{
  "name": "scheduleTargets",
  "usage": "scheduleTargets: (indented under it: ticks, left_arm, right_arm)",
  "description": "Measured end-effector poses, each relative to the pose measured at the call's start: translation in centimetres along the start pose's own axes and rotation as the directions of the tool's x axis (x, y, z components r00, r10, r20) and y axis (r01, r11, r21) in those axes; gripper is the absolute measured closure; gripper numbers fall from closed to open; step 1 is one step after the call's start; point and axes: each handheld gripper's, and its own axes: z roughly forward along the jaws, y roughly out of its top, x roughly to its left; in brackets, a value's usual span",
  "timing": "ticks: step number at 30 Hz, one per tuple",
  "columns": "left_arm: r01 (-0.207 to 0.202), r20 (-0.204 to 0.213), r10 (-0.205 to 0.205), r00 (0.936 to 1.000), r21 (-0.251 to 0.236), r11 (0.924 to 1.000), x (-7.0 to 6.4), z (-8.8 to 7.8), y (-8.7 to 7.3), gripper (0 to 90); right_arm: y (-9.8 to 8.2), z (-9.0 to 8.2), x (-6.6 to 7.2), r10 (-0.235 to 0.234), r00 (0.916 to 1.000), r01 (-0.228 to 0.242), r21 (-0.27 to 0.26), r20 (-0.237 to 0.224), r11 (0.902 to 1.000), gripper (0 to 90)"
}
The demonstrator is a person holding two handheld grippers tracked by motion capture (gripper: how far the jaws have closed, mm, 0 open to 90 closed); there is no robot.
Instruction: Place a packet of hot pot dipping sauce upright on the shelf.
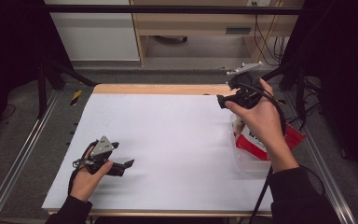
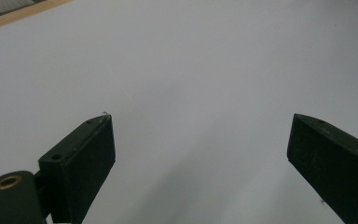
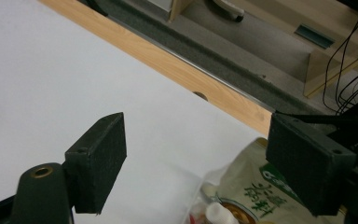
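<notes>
A hand rests my left gripper (image 1: 127,165) on the white table cover (image 1: 177,140) at the near left. Its jaws stand wide apart with only bare white surface between them (image 2: 200,121). Another hand holds my right gripper (image 1: 220,101) raised over the far right of the table, open, with nothing between its pads (image 3: 196,121). Below that hand a clear plastic tub (image 1: 249,164) holds a red and white packet (image 1: 251,138). In the right gripper view a beige packet with green print (image 3: 256,186) and a small white cap (image 3: 219,212) lie just below the jaws.
The table's wooden far edge (image 1: 158,88) runs along the back, with grey floor and a wooden shelf unit (image 1: 191,23) beyond. Metal frame rails (image 1: 23,154) flank the table on both sides. Cables hang at the back right (image 1: 265,42).
</notes>
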Motion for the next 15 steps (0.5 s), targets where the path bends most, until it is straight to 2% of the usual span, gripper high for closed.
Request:
scheduleTargets:
  ticks: [2, 6, 9, 12, 13, 14, 15]
  left_arm:
    - [0.001, -0.001, -0.001, 1.0, 0.0, 1.0, 0.0, 0.0, 0.0, 7.7]
    - [0.002, -0.002, -0.002, 1.0, -0.001, 1.0, 0.1, -0.1, 0.0, 7.7]
    - [0.003, -0.003, -0.003, 1.0, -0.001, 1.0, 0.1, -0.1, 0.0, 7.7]
    - [0.004, -0.005, -0.004, 1.0, -0.001, 1.0, 0.1, -0.1, 0.0, 7.7]
    - [0.004, -0.005, -0.004, 1.0, -0.001, 1.0, 0.1, -0.1, 0.0, 7.7]
    - [0.004, -0.006, -0.004, 1.0, 0.0, 1.0, 0.2, -0.1, -0.1, 7.7]
    - [0.004, -0.006, -0.004, 1.0, 0.0, 1.0, 0.2, -0.1, -0.1, 7.7]
  right_arm:
    - [0.2, 0.1, 0.4, -0.001, 1.0, 0.001, -0.006, -0.002, 1.0, 20.7]
    - [0.9, 0.7, 2.3, -0.004, 0.9999, 0.003, -0.036, -0.01, 0.9994, 19.2]
    - [1.0, 0.9, 2.9, 0.001, 0.9999, -0.002, -0.041, -0.014, 0.9992, 17.8]
    - [0.7, 1.4, 4.1, 0.016, 0.9993, -0.018, -0.065, -0.033, 0.9977, 16.4]
    - [0.7, 1.4, 4.1, 0.016, 0.9993, -0.018, -0.065, -0.033, 0.9977, 16.4]
    - [0.5, 1.6, 4.8, 0.024, 0.9988, -0.027, -0.074, -0.042, 0.9969, 15.1]
    - [0.5, 1.6, 4.8, 0.024, 0.9988, -0.027, -0.074, -0.042, 0.9969, 15.1]
